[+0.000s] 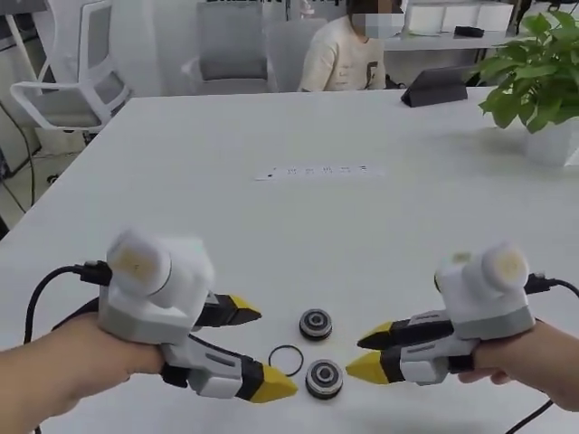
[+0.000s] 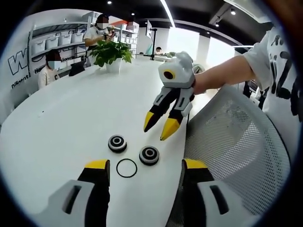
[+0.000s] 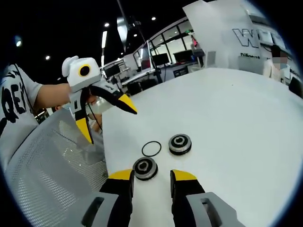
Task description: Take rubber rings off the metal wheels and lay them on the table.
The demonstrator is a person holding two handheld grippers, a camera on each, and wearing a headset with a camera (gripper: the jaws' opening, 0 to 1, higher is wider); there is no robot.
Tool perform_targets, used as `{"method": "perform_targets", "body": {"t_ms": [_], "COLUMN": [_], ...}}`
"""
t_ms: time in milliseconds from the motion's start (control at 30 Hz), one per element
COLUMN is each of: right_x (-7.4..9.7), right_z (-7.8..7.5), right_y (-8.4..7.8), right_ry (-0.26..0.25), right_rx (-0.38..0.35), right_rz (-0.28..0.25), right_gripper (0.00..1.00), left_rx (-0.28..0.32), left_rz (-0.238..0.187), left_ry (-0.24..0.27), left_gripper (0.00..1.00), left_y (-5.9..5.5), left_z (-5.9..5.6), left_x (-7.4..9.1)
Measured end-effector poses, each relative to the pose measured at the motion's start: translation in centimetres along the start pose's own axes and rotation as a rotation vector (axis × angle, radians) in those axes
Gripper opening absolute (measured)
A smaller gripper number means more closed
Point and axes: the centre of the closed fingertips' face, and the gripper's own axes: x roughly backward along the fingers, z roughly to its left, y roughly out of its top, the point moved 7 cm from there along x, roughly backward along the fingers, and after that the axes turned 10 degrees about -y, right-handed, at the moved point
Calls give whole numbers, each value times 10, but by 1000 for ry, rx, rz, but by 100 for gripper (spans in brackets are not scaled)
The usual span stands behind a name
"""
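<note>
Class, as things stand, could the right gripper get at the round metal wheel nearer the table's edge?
Probably yes: the right gripper is open, the round metal wheel sits just ahead of its jaws, and nothing lies between them.

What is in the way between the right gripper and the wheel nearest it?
Nothing visible. The right gripper points at the near wheel, with only bare table between them. The loose rubber ring lies on the wheel's far side.
</note>
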Motion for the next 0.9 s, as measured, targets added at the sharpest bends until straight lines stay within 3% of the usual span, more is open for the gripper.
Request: {"method": "perform_targets", "body": {"t_ms": [900], "right_x": [-18], "right_z": [1], "right_y": [-15], "right_ry": [44], "right_rx": [70], "right_rz": [44], "right_gripper": [26], "left_rx": [11], "left_rz": [69], "left_ry": [-77], "left_gripper": [44], "left_y": [-10], "left_z": [5], "left_x": [-38]}}
